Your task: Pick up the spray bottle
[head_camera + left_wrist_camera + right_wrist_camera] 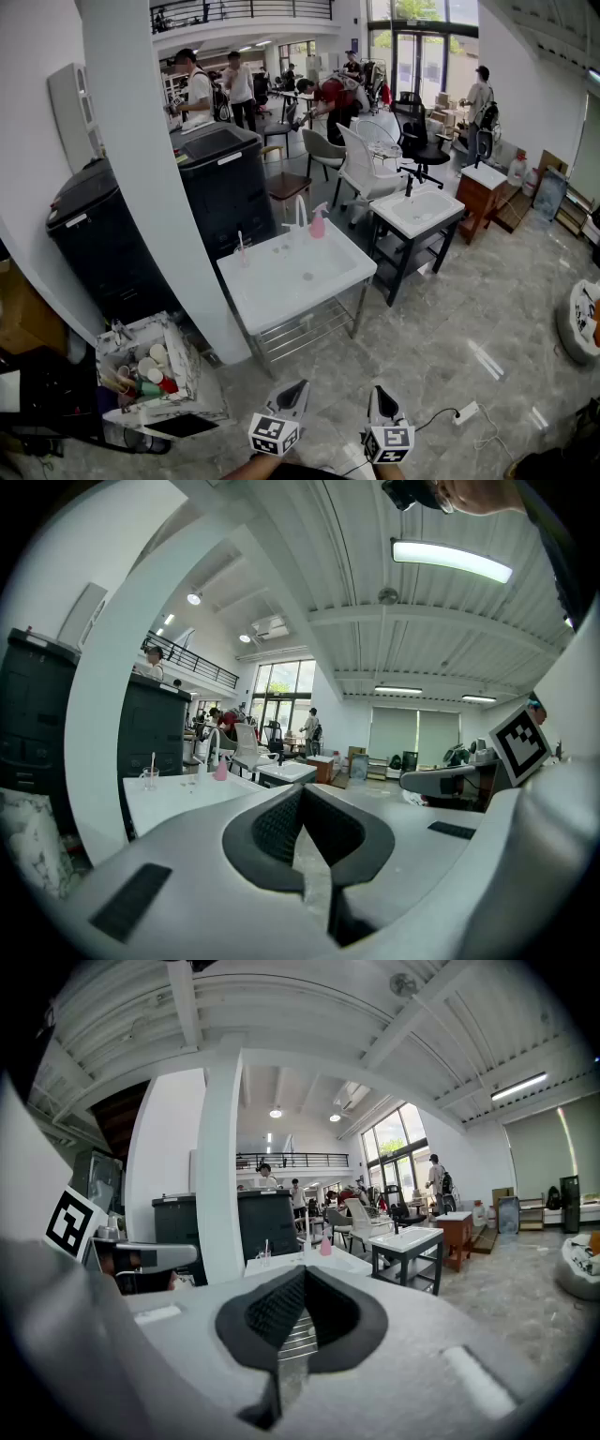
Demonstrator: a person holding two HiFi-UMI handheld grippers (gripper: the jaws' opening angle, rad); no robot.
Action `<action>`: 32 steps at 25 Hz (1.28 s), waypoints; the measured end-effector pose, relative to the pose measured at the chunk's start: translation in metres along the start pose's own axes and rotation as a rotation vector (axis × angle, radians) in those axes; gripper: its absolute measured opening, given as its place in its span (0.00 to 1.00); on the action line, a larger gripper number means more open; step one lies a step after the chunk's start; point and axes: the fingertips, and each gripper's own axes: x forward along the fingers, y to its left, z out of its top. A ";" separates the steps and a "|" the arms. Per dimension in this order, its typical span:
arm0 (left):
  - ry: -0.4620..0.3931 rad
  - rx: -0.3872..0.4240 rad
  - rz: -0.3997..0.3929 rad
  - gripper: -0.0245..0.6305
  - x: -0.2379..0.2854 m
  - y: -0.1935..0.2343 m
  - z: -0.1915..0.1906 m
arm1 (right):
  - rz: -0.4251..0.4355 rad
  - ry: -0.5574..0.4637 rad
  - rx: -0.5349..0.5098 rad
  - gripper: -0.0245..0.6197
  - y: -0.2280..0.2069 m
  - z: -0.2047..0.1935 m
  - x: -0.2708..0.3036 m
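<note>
Both clenched, empty: left gripper (298,385), right gripper (378,392), cut off below; spray bottle (318,223) tiny, distant.

Daylight from the tall windows (427,42) at the far end fills the room evenly and lays pale glare streaks on the glossy floor (487,361). A ceiling strip lamp (452,561) burns white in the left gripper view. Wide lenses bow the pillar (150,178). Both gripper views go black at the corners; the left tongs (302,789) and right tongs (306,1269) look soft near the lens.
</note>
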 end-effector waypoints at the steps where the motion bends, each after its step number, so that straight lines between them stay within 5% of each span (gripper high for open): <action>1: -0.009 0.003 0.000 0.06 0.004 0.001 0.003 | 0.000 -0.004 -0.005 0.03 -0.001 0.000 0.003; 10: -0.035 0.029 -0.031 0.06 0.045 -0.004 0.010 | 0.027 -0.029 0.022 0.04 -0.020 0.001 0.021; 18: -0.058 0.049 -0.135 0.06 0.114 -0.008 0.017 | 0.026 0.002 0.026 0.04 -0.052 -0.001 0.075; 32: -0.016 0.037 -0.111 0.06 0.314 0.119 0.064 | -0.047 0.015 0.083 0.04 -0.128 0.060 0.282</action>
